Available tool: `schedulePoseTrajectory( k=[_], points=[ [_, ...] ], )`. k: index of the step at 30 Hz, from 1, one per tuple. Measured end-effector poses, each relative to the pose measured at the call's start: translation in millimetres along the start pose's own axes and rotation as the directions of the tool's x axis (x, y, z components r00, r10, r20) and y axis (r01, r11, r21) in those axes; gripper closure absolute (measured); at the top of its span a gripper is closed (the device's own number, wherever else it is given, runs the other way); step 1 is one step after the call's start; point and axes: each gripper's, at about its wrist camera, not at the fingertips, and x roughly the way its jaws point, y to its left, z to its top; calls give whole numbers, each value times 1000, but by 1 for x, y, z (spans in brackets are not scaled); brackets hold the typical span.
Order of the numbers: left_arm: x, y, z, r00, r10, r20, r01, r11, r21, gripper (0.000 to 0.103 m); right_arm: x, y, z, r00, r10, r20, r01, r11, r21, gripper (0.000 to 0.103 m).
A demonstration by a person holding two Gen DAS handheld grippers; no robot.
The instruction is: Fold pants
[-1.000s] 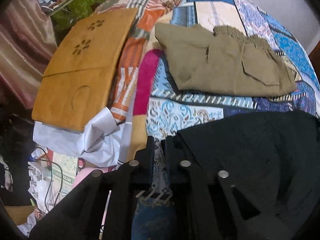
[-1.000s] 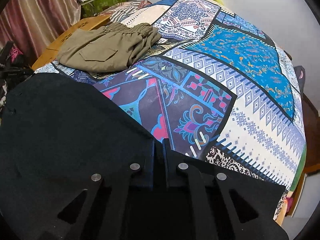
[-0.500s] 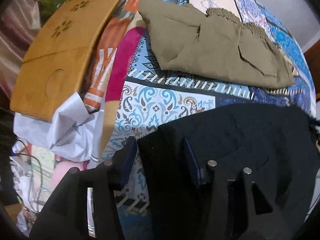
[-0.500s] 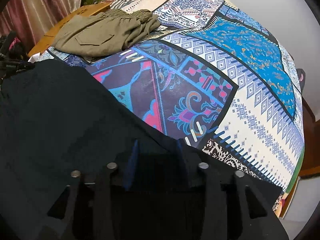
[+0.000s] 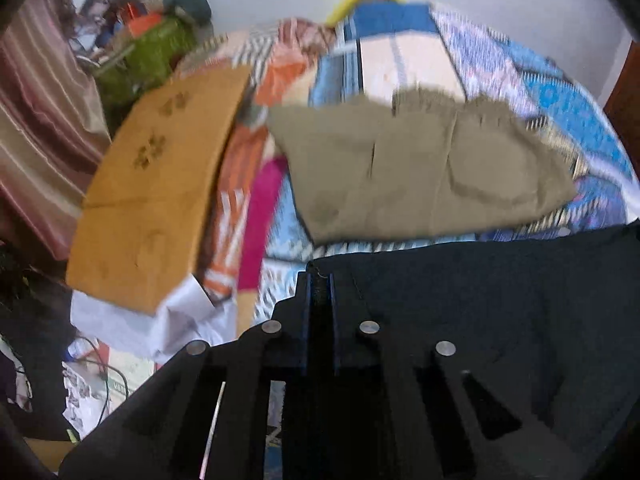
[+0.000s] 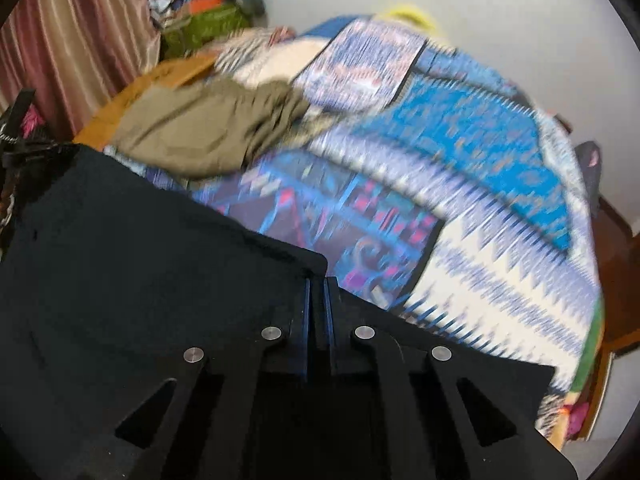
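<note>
Black pants (image 5: 500,300) lie on the patterned bedspread (image 5: 404,64) in front of me. My left gripper (image 5: 319,280) is shut on their near left corner, with black cloth pinched between the blue pads. My right gripper (image 6: 317,284) is shut on the right corner of the same black pants (image 6: 132,264). Both corners are held up off the bed. Both views are blurred.
Folded olive pants (image 5: 416,176) lie farther back on the bed, also in the right wrist view (image 6: 200,128). An orange wooden board (image 5: 156,184) with white plastic under it lies at the bed's left edge. Clutter, a green box (image 5: 140,56) and curtains stand at left.
Half a second ago both grippers were open around the black pants' edge. Both have closed on the cloth and lifted, tilting the views upward.
</note>
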Motion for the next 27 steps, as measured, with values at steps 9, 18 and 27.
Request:
schedulePoseTrajectory(
  k=[9,18,27],
  points=[
    [-79,9,5,985,-34,168,37,999,-13,96,-67,14,5,989,-52,141,52,999,4,97],
    [-158,10,-54,960,-35,277,33,999,13,97,-139,53,-34,975,-44,218,42,999,14,97],
    [-210,15,-138,948,-6,317,-5,999,34,98,-184,88,-85,971,-19,239,17,1000,13,97]
  ],
)
